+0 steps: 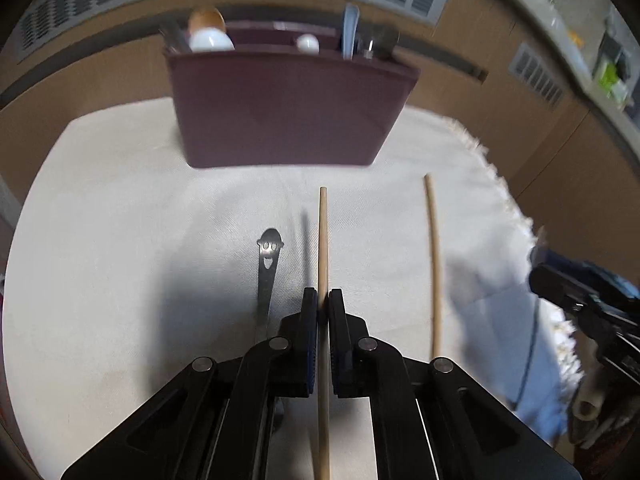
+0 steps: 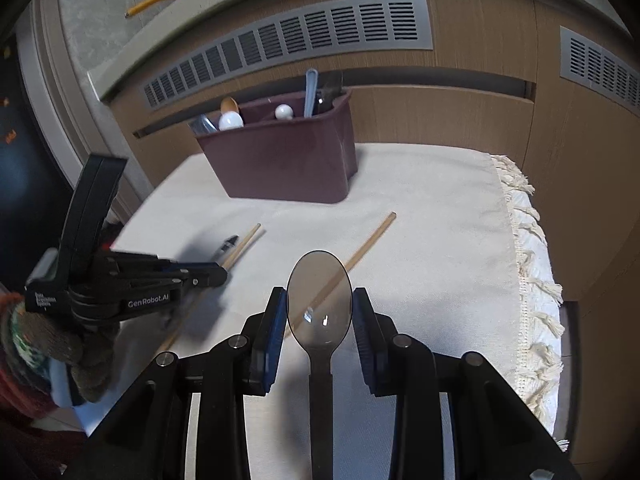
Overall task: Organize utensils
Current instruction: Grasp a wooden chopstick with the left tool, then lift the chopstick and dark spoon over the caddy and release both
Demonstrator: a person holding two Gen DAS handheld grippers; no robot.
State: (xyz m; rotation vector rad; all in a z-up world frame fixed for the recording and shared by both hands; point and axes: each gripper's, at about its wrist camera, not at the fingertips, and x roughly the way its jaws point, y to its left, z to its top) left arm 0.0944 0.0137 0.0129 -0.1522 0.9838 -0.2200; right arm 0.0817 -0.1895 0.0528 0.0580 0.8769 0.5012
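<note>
- On the cream woven tablecloth [image 1: 120, 208], the left gripper [image 1: 323, 304] has its black fingers [image 1: 308, 312] pinched tight on a pale wooden chopstick [image 1: 323, 240], which runs straight forward between the pads and back under the gripper body.
- Right gripper [image 2: 320, 308]: fingers [image 2: 276, 320] spread to about the width of a smoky translucent plastic spoon [image 2: 320, 292]. The bowl sits between the pads and the handle runs back under the gripper. Whether the pads actually press the bowl's edges, cannot tell.
- Second wooden chopstick [image 1: 434, 264] lies flat on the cloth to the right of the held one, apart from it; in the right wrist view it passes behind the spoon bowl.
- Stainless-steel utensil handle with a smiley-face cut-out [image 1: 269, 264] lies on the cloth just left of the left gripper's fingers.
- Maroon plastic utensil caddy [image 1: 288, 112] stands upright at the far side of the cloth, divided into compartments. Left compartment holds a white spoon [image 1: 210, 40] and a wooden spoon [image 1: 206, 19]; middle shows a small white rounded end [image 1: 308, 43]; right holds a light-blue handle [image 1: 350, 28] and dark utensils.
- Left gripper is held low and roughly level, in a knit-gloved hand [image 2: 48, 344], pointing toward the caddy.
</note>
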